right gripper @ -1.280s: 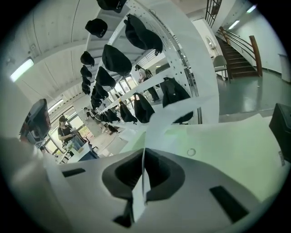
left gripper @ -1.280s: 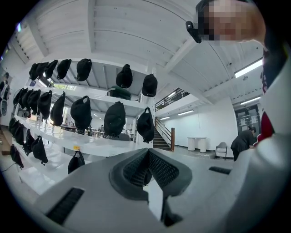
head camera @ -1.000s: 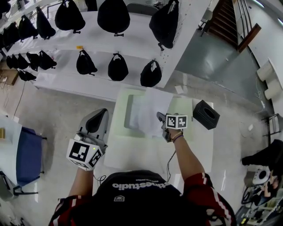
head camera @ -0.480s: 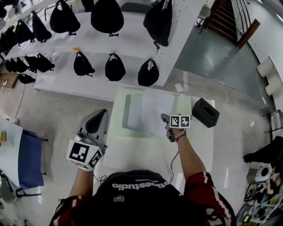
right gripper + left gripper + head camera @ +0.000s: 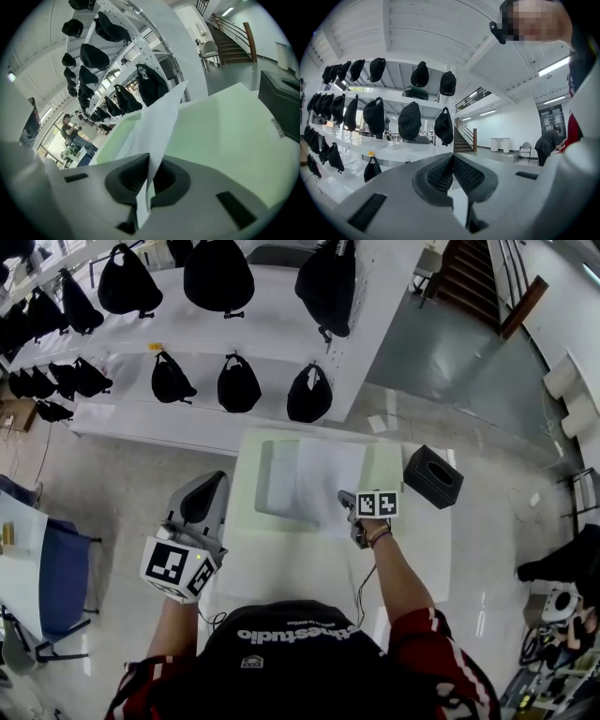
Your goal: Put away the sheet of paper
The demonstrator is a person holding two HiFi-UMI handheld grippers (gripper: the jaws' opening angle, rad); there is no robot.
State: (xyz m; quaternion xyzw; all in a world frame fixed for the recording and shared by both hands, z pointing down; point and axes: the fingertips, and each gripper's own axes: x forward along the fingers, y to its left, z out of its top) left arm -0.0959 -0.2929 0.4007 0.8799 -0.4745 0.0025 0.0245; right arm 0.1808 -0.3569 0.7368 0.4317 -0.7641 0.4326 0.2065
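White paper (image 5: 323, 482) lower now, seemingly over tray (image 5: 270, 480); right claw (image 5: 344, 499) clamped.

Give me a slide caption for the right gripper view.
Right gripper clamps a sheet of paper over the pale green table, black box at right.

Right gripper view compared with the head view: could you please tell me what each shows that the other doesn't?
Only the right gripper view shows the right gripper shut on the sheet of paper. Only the head view shows the left gripper, beside the table. Both show the table, sheet and black box.
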